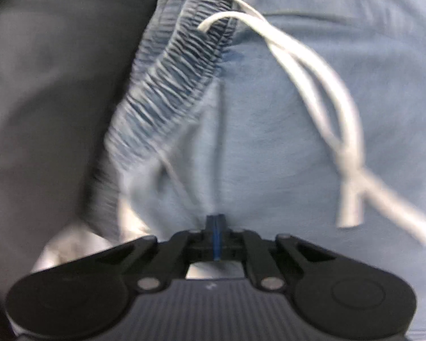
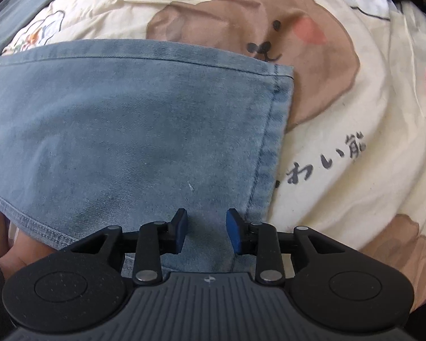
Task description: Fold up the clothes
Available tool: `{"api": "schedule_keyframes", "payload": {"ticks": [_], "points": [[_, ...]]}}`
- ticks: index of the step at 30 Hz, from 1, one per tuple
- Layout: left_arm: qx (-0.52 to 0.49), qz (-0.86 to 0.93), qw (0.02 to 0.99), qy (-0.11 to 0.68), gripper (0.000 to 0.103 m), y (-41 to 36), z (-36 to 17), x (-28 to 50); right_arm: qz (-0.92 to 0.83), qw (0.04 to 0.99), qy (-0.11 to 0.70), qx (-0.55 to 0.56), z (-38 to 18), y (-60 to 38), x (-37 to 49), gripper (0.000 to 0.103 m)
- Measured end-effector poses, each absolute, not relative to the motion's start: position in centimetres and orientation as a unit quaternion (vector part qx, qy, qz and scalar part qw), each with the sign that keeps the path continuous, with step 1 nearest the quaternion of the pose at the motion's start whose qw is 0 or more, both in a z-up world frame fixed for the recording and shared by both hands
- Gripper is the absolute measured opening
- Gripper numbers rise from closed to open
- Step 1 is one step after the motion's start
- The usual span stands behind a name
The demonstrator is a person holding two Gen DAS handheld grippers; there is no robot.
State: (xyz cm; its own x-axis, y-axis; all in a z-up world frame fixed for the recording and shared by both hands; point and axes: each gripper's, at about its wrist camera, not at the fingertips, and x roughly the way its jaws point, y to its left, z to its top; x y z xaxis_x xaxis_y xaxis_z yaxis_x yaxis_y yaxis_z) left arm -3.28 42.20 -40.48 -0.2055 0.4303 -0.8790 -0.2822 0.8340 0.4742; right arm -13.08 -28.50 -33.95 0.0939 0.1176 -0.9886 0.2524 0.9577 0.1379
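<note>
- Our left gripper (image 1: 216, 224) is closed, its jaws meeting at the blue fabric; whether a pinch of cloth sits between them we cannot tell through the blur.
- The light blue trousers (image 1: 284, 130) fill that view, elastic waistband (image 1: 167, 85) toward 11 o'clock, white drawstring (image 1: 321, 93) trailing toward 4 o'clock.
- Our right gripper (image 2: 206, 234) hangs with its jaws apart above the leg hem (image 2: 272, 142), gripping nothing.
- The leg lies flat on a bear-print sheet (image 2: 355, 142).
- We judge the folding unfinished: the garment is smoothed, further folds remain.
</note>
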Motion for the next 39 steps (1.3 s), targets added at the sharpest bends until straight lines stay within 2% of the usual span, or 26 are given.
{"api": "schedule_keyframes", "payload": {"ticks": [1,5,8,12,16,26,36,39], "points": [[0.048,0.297,0.622,0.723,0.004,42.5,-40.4,-3.3,-0.047,0.727,0.671,0.137,-33.8,-28.5,-13.1,0.037],[-0.01,0.312,0.638,0.704,0.005,42.9,-38.2,-3.2,-0.044,0.732,0.668,0.127,-33.2,-28.3,-13.5,0.037],[-0.051,0.294,0.659,0.69,0.013,42.2,-36.0,-3.0,-0.04,0.734,0.667,0.119,-32.9,-27.6,-13.9,0.037],[-0.099,0.271,0.669,0.685,0.014,40.5,-34.0,-3.3,-0.034,0.738,0.664,0.113,-32.6,-27.8,-14.0,0.037],[-0.138,0.249,0.655,0.7,0.014,38.4,-34.5,-5.1,-0.033,0.745,0.656,0.114,-32.6,-27.4,-14.0,0.037],[-0.128,0.268,0.624,0.723,0.014,39.2,-38.4,-8.5,-0.028,0.74,0.662,0.118,-32.0,-27.6,-15.3,0.037],[-0.151,0.276,0.618,0.721,0.017,38.5,-36.2,-8.3,-0.001,0.737,0.671,0.086,-31.7,-25.9,-16.1,0.037],[-0.157,0.268,0.625,0.716,0.024,37.6,-35.2,-8.3,0.017,0.731,0.68,0.05,-31.9,-24.6,-16.6,0.051]]}}
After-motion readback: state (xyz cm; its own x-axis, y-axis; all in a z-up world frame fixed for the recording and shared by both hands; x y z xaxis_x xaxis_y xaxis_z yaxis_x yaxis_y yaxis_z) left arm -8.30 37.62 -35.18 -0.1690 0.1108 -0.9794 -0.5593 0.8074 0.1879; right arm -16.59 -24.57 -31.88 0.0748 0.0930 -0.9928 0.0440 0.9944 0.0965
